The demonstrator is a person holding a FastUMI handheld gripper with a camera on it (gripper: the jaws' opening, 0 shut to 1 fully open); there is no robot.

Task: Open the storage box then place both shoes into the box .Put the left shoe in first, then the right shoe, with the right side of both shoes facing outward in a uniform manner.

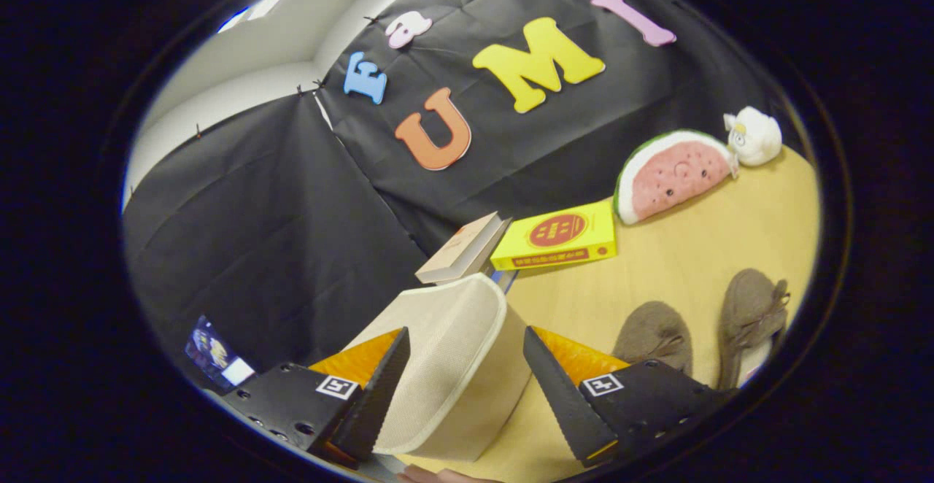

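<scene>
Gripper view: our claw (pixel 463 377) spreads around the cream woven-fabric box lid (pixel 445 366); we judge it could slip, only one finger touching.

Watermelon-slice plush (pixel 675 173) on wooden table (pixel 700 257), leaning against black cloth wall (pixel 277 220). Small white plush (pixel 754 135) just beside it, touching its upper tip. Yellow book (pixel 558 236) flat on table near watermelon plush. Beige book (pixel 464 249) tilted, touching yellow book's edge. Small dark card with white patch (pixel 216 352) low against cloth wall, well apart from books.
</scene>
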